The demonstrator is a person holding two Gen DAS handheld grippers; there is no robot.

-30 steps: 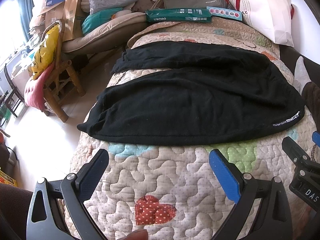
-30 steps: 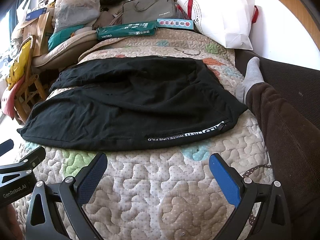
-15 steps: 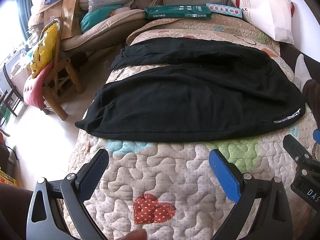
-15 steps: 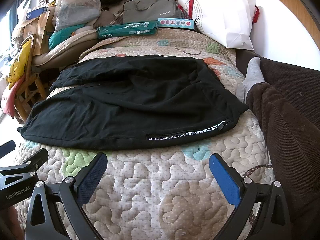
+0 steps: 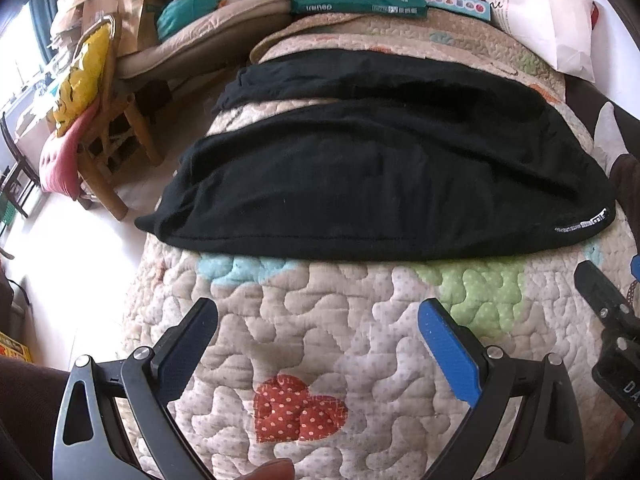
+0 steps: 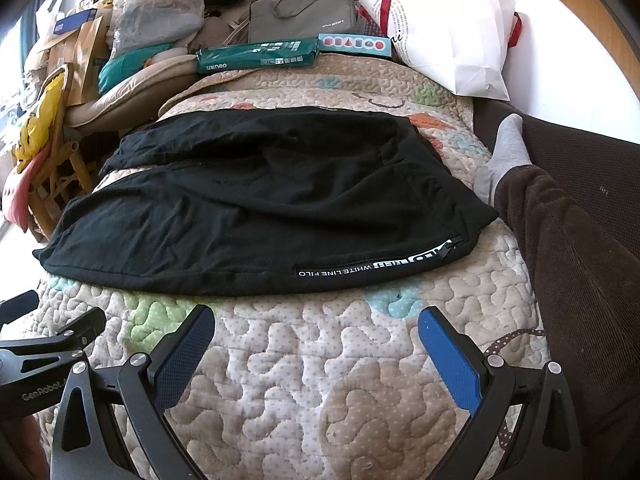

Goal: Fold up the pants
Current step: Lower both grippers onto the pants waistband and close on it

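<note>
Black pants [image 5: 372,184] [image 6: 260,204] lie spread flat across a quilted bedspread [image 5: 320,320] [image 6: 304,360], legs pointing left, waistband at the right with white lettering [image 6: 376,266] along the near edge. The two legs part at the left end. My left gripper [image 5: 318,328] hovers open over bare quilt, short of the pants' near hem, toward the leg end. My right gripper [image 6: 316,332] is open too, just short of the lettered edge near the waist. Neither touches the cloth. Each gripper shows at the edge of the other's view.
A person's leg in brown trousers [image 6: 572,264] with a grey sock [image 6: 504,152] rests on the bed's right side. A white bag [image 6: 452,36], green packet [image 6: 256,56] and grey case [image 6: 304,12] crowd the far end. A wooden chair [image 5: 104,140] stands left of the bed.
Both grippers have drifted slightly lower and nearer to the pants' near edge; the left view has swung a little left. The pants have not moved and both grippers stay open.
</note>
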